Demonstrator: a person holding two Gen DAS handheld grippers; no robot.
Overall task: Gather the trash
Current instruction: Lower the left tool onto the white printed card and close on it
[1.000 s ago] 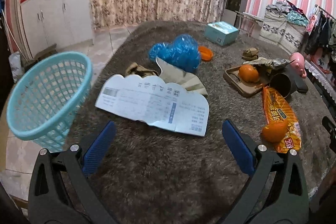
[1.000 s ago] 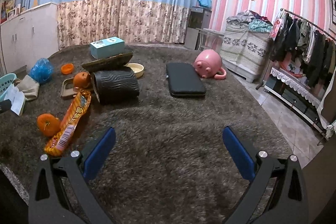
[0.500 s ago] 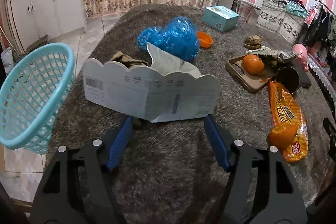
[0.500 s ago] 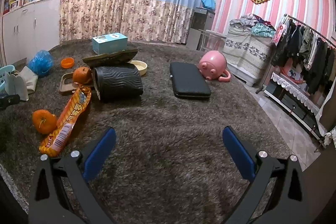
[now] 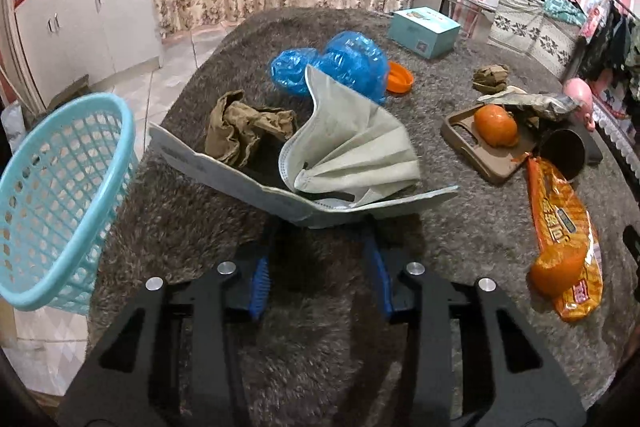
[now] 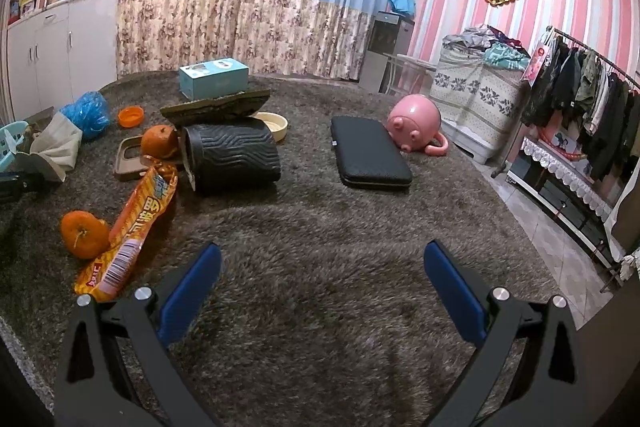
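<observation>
My left gripper [image 5: 320, 227] is shut on the near edge of a white printed paper sheet [image 5: 224, 179], which is bent into a V and lifted off the brown shaggy tabletop. Behind the sheet lie a grey face mask [image 5: 352, 147], a crumpled brown paper [image 5: 240, 127] and a blue plastic bag [image 5: 336, 67]. A light blue mesh basket [image 5: 60, 195] stands at the table's left edge. My right gripper [image 6: 320, 275] is open and empty over bare carpet, far right of the trash. An orange snack wrapper [image 6: 136, 219] lies to its left.
Oranges [image 5: 496, 125] [image 6: 84, 233], a brown tray [image 5: 484, 155], a black ribbed cylinder [image 6: 232, 159], an orange lid [image 5: 400, 79], a teal box [image 5: 424, 31], a black case [image 6: 372, 151] and a pink pig mug [image 6: 416, 125] lie on the table. Floor drops off at the left edge.
My left gripper closed from wide open onto the paper sheet and lifted it, folding it upward. The right gripper stayed open and nearly still.
</observation>
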